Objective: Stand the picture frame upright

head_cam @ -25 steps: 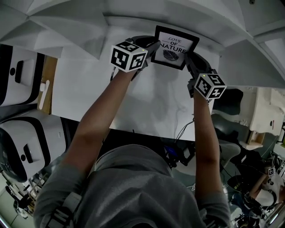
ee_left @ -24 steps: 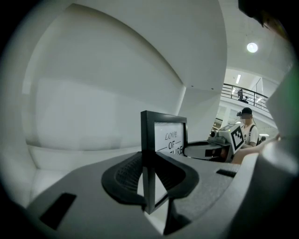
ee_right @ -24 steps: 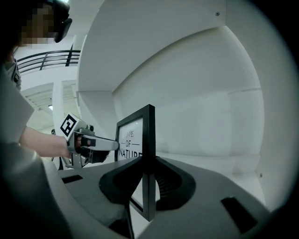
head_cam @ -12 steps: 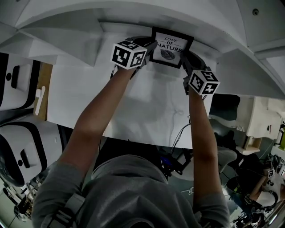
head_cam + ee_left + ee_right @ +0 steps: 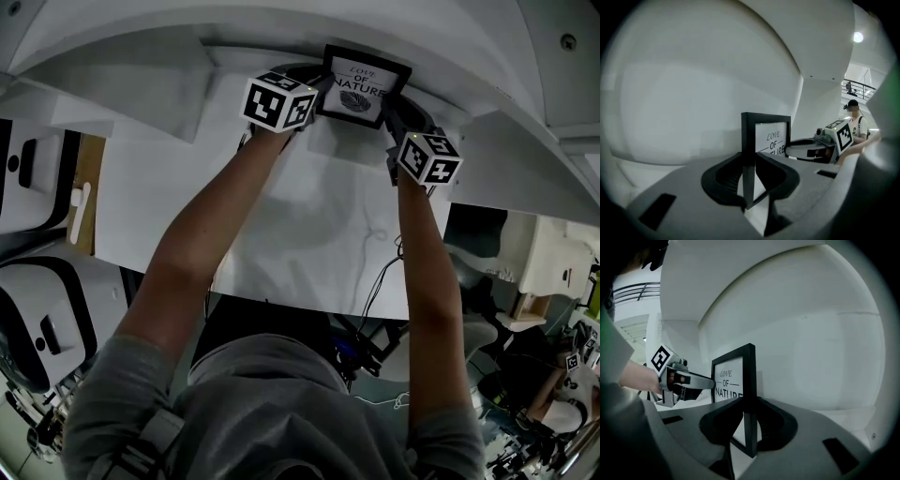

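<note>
Left gripper (image 5: 749, 180) is clamped on the left side edge of the picture frame (image 5: 772, 140). Right gripper (image 5: 749, 427) pinches the opposite edge, pads tight on the black moulding. I see the frame upright between them, print facing me, at the far edge of the white table (image 5: 309, 216), just before the curved white backdrop (image 5: 141, 37). I cannot tell whether its lower edge touches the tabletop. Cables (image 5: 382, 277) hang off the near table edge. White-and-black units (image 5: 56, 309) sit well left. A person (image 5: 855, 123) stands far off.
</note>
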Demonstrator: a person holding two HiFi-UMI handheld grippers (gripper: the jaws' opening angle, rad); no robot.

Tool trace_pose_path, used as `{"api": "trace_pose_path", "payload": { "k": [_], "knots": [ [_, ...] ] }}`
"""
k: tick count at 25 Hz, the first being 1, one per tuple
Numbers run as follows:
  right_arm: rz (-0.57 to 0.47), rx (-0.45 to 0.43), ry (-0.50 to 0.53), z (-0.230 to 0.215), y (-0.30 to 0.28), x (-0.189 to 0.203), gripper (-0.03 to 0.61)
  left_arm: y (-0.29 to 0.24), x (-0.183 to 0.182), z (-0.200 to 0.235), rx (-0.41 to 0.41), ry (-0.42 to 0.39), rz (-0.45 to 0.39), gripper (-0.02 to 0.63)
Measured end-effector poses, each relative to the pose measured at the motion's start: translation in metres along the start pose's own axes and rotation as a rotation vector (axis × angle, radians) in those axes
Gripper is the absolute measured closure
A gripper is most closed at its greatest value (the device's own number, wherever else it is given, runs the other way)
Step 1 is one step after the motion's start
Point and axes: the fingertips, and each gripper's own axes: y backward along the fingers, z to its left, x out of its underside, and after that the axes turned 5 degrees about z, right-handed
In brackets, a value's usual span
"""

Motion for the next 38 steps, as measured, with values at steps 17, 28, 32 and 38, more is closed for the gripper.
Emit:
{"api": "trace_pose_path", "payload": {
  "k": [17, 28, 32, 38],
  "knots": [
    [0.013, 0.061, 0.033, -0.024, -0.036, -0.016, 0.488, -0.018, -0.031, 0.026, -0.119, -0.073, -0.006, 0.531],
    [0.014, 0.101, -0.022, -0.037, -0.045, -0.014, 0.486, -0.024, -0.032, 0.032, -0.138, -0.078, 0.006, 0.531],
    [0.017, 0.096, -0.003, -0.036, -0.046, -0.013, 0.486, -0.025, -0.032, 0.034, -0.150, -0.088, 0.009, 0.531],
    [-0.018, 0.108, -0.017, -0.038, -0.042, -0.019, 0.474, -0.025, -0.028, 0.035, -0.161, -0.087, 0.003, 0.531]
  ]
}}
